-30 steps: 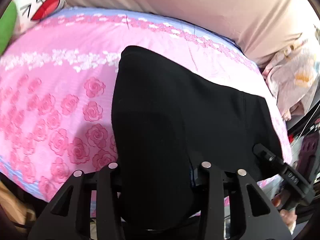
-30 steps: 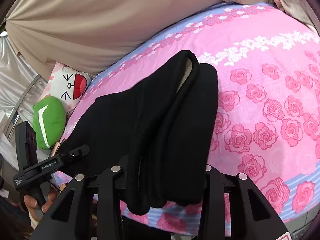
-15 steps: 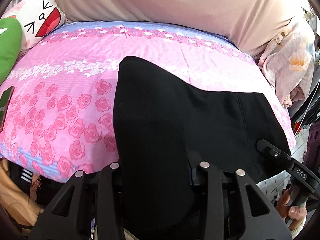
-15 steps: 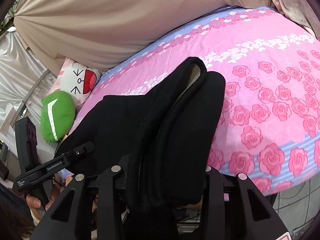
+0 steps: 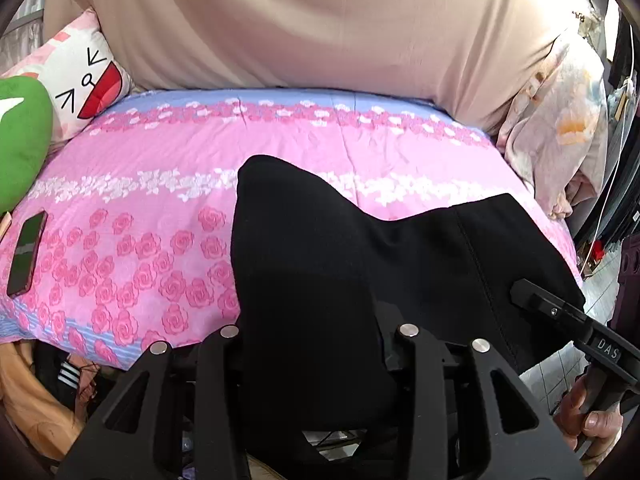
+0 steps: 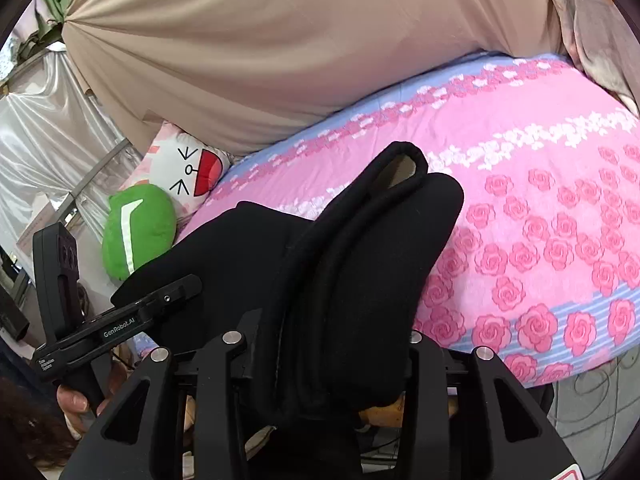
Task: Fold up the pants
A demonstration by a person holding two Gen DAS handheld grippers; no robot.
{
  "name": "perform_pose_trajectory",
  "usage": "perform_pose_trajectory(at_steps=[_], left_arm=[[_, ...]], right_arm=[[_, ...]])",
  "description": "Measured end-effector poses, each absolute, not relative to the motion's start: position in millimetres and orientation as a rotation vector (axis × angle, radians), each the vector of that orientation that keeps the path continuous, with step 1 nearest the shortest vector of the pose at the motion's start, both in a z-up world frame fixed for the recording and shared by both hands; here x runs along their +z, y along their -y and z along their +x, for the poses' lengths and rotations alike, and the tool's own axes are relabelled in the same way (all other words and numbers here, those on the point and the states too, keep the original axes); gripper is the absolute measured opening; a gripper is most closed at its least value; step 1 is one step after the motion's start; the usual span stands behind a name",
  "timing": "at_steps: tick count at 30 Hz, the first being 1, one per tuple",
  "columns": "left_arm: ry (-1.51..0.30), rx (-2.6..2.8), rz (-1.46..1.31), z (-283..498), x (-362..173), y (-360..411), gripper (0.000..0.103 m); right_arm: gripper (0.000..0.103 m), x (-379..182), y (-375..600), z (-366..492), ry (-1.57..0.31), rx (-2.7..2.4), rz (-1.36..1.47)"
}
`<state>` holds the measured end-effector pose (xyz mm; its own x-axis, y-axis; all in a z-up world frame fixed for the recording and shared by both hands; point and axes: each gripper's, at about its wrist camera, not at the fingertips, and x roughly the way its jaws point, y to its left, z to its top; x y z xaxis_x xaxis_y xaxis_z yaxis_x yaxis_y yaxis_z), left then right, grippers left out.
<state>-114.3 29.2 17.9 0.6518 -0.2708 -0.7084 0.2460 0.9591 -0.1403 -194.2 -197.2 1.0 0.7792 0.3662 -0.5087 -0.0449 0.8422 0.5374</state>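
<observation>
Black thick-knit pants (image 5: 320, 280) draped over the near edge of the bed with the pink rose-print quilt (image 5: 140, 184), part lying on the quilt, part hanging off the edge toward the cameras. Left claw (image 5: 316, 344): fabric bunched between its two black fingers, filling the gap and spilling down below it; claw pinching the pants. From this claw the cloth runs forward onto the bed as a rounded black lobe reaching about midway across the quilt, and sideways to the right as a flat panel with a stitched seam, toward the bed's right edge. Right claw (image 6: 320, 364): also clamped on the pants, here a thicker roll of several layers with a pale lining showing at the far folded end (image 6: 400, 164). That roll rises from between the fingers and lies forward over the near edge; a flatter black sheet spreads from it to the left. Each claw shows in the other's view, at the pants' opposite end, a bare hand on its handle: the right one (image 5: 560, 312) at the panel's right end, the left one (image 6: 120, 320) at the sheet's left end. Dark smartphone (image 5: 26, 252) flat near the bed's left edge, well apart from the pants. Green plush cushion (image 6: 138, 232) and white cartoon-face pillow (image 6: 188, 168) at the far left corner. Beige curtain (image 5: 320, 20) behind the bed.
</observation>
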Motion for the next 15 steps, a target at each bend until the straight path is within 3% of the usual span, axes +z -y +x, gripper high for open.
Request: perform_pose_trajectory(at_steps=[15], left_arm=[[-0.544, -0.34, -0.041, -112, 106, -35, 0.036]], right_arm=[[0.037, 93, 200, -188, -0.419, 0.27, 0.436]])
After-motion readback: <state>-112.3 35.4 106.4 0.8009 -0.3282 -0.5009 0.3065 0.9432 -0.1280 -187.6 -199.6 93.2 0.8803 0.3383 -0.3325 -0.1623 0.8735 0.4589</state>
